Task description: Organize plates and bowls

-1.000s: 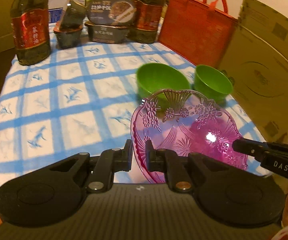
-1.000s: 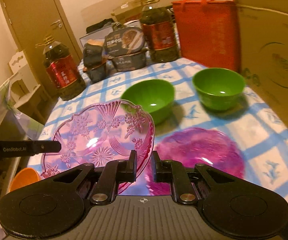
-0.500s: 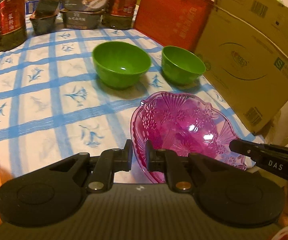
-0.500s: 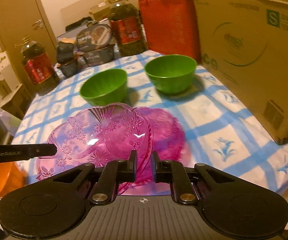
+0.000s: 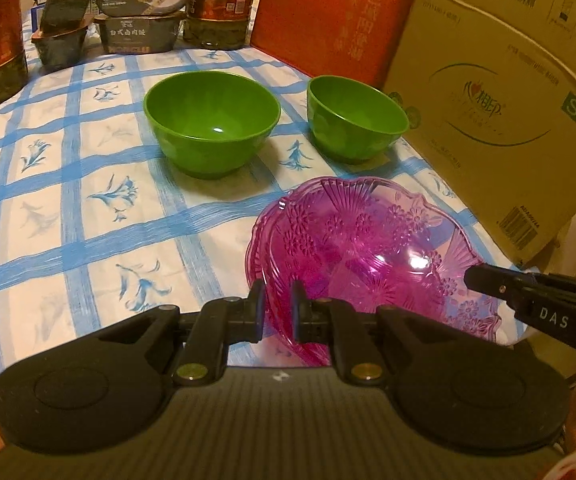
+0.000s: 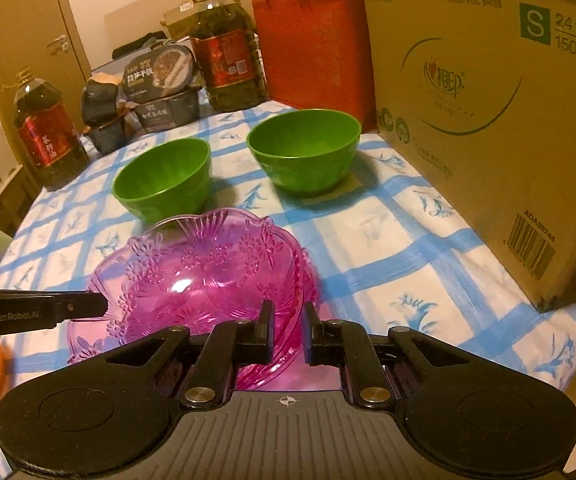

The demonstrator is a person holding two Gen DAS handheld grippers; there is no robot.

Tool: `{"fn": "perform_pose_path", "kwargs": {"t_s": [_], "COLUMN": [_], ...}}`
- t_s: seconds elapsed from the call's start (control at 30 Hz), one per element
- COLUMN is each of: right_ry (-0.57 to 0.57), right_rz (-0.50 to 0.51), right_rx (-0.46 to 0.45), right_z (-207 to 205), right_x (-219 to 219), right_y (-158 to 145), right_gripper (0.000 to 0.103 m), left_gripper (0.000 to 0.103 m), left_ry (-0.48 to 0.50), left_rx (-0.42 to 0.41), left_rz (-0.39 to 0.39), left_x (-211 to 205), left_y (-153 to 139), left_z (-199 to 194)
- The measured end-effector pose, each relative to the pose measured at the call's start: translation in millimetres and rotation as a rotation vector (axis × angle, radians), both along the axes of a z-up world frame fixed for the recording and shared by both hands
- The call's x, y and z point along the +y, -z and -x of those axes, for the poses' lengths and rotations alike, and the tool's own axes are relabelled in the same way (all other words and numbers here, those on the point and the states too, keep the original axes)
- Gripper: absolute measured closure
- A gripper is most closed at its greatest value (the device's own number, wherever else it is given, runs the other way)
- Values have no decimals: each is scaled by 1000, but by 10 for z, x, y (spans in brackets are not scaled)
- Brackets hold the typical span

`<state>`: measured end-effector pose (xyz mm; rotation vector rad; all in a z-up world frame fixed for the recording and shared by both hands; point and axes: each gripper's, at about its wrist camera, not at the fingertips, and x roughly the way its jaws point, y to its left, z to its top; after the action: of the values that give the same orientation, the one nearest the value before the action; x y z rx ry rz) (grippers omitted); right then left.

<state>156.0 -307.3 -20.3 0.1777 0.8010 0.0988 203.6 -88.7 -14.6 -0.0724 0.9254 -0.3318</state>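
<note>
Now the checked surface (image 5: pixel 68 208) carries two green bowls (image 5: pixel 212 120) beyond my pink plate (image 5: pixel 367 248); my left tongs (image 5: pixel 276 312) pinch its left rim, my right tongs (image 6: pixel 288 332) its right rim, both nearly closed.

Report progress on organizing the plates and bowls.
Done: nothing looks finished yet. In hand: the left hand-held gripper and the right hand-held gripper each clamp the rim of the upper pink plate, which sits over a second pink plate on the tablecloth; whether it is fully seated I cannot tell. Left: release it, then stack the two green bowls, which stand apart.
</note>
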Motion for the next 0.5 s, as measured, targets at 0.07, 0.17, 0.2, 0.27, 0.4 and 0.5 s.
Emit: {"fn": "perform_pose_path", "kwargs": {"t_s": [0.07,0.17,0.2,0.27,0.4,0.5], "right_ry": [-1,-6,-8,-10,-15,-18], "right_rz": [2,9,12,21,35,40], "right_rx": [3,4,5,8,6,10], "right_z": [-47,-123,-143,-182,-231,-259], "right_x": [-10,-25,-26,-25,-22,-23], "right_y": [28,73,87,122,159,188], "right_gripper": [90,90,90,90,90,90], "left_gripper": [92,92,92,92,92,92], "left_ry": [-1,-4,-4,-2,1,2], "left_rx": [-1,4,4,5,4,10], "left_rz": [-6,-10,-14,-20,-31,-37], "left_x": [-21,-42,-52,-67,-97,-116], "left_y": [28,70,84,107,149,176], "left_z": [-44,-110,-132,-164,-202,-229]}}
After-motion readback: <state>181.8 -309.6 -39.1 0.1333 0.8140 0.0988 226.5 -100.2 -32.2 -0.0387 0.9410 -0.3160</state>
